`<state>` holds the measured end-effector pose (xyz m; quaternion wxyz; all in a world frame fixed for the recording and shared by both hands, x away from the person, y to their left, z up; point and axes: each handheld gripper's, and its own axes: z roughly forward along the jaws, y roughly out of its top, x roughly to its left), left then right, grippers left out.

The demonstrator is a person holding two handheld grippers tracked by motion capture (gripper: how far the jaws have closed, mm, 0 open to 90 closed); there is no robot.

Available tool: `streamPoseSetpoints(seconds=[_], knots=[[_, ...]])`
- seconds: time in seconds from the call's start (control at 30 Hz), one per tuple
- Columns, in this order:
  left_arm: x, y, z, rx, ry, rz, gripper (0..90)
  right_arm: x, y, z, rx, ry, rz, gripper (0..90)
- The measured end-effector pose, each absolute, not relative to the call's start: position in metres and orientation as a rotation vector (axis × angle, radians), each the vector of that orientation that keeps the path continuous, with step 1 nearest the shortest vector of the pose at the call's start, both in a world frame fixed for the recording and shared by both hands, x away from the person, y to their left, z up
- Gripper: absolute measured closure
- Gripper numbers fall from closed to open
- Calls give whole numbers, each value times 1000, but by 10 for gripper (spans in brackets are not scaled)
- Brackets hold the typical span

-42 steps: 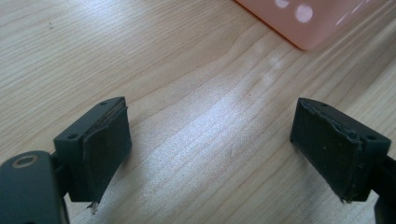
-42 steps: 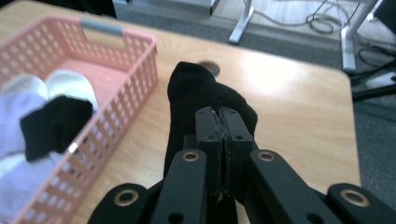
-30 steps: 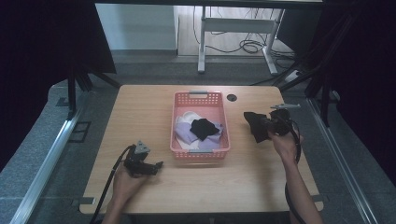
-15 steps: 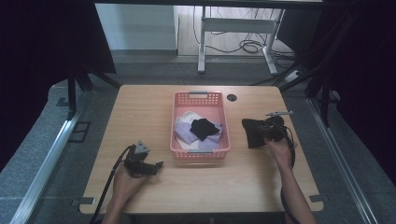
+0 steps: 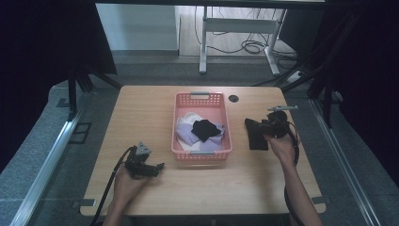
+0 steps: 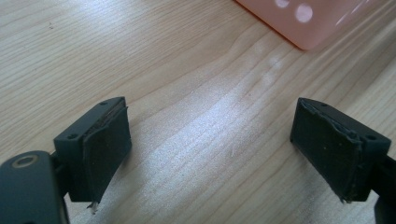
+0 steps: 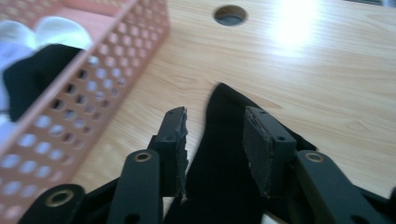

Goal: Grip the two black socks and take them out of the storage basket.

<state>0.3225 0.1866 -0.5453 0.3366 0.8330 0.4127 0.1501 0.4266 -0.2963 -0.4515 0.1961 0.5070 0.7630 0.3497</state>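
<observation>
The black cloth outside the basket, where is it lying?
In the high view, the black cloth lies on the wooden table, right of the pink plastic basket.

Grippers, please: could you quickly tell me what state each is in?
Left gripper: open, empty.
Right gripper: jaws just opening, black cloth loose between them.

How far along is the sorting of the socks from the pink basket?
One black sock lies on the wooden table; the right gripper has just been opening, fingers apart around it. The pink plastic basket holds another black sock and pale garments. The left gripper rests open.
</observation>
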Motion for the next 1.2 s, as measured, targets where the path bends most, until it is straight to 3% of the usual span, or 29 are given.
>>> streamPoseSetpoints(seconds=[0.5,1.2], knots=[[323,187,-545,2180,1074,390,120,428,-244,-425,1274,2221,1147,461],[323,187,-545,2180,1074,390,120,442,-169,-442,1161,2369,1191,467]])
